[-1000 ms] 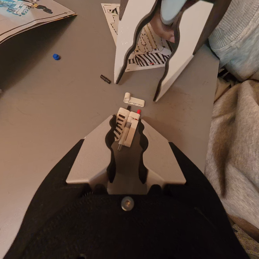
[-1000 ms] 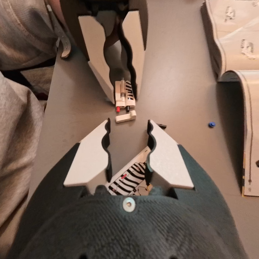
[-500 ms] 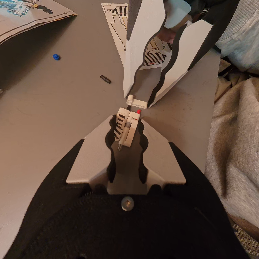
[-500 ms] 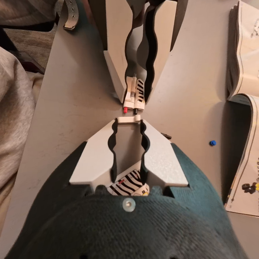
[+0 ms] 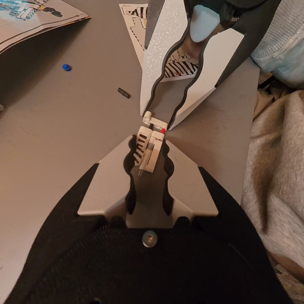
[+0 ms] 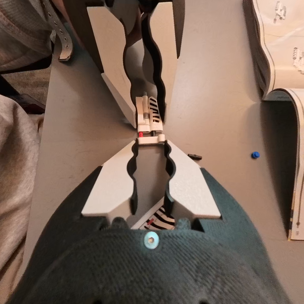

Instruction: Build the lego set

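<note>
A small white lego assembly (image 5: 148, 148) with a black-striped panel, a black pin and a red pin at its front lies on the grey table (image 5: 65, 131). My left gripper (image 5: 148, 139) is shut on its sides. A white L-shaped beam (image 5: 154, 121) sits just in front of the pins, touching them. My right gripper (image 5: 158, 120) is shut on the beam's two ends. In the right wrist view the right gripper (image 6: 151, 141) holds the beam (image 6: 150, 139) at its tips, and the left gripper (image 6: 149, 124) holds the assembly (image 6: 148, 115) opposite.
A loose black pin (image 5: 124, 93) and a blue stud (image 5: 66, 67) lie to the left. A sticker sheet (image 5: 179, 67) lies under the right gripper. An open instruction booklet (image 5: 32, 19) is far left. A blanket (image 5: 276, 164) hangs past the table's right edge. Only a small space, under 4 cm, lies between the two pairs of fingers. Between my right fingertips and the blue stud (image 5: 66, 67) there is roughly 10 cm. It turns up in the right wrist view (image 6: 255, 153) as well.
My right gripper came down from open, closed on the L-shaped beam and pushed it up against the assembly's pins. My left gripper and the assembly stayed put.
</note>
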### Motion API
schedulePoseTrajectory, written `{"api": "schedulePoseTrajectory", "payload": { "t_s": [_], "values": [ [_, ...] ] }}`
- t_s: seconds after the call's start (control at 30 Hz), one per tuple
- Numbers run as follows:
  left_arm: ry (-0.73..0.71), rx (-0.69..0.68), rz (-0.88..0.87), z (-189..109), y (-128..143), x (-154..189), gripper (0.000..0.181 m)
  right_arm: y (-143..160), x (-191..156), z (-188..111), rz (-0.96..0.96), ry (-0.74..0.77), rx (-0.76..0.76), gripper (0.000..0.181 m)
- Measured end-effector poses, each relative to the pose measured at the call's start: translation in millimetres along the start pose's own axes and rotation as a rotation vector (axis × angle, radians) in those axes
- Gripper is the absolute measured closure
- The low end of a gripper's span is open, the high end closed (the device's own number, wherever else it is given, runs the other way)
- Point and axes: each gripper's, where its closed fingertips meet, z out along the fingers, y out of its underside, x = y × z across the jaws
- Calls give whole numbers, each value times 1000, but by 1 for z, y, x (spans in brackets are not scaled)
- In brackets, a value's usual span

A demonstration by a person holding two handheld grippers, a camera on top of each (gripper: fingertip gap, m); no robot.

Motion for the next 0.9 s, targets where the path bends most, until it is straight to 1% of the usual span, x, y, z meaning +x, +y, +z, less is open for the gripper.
{"api": "schedulePoseTrajectory", "payload": {
  "t_s": [0.43,0.9],
  "values": [
    [-10,-4,7,1,0,0,150,0,0,1,24,-22,12,151],
    [-21,-6,19,1,1,0,150,-1,1,2,-26,-74,-1,151]
  ]
}}
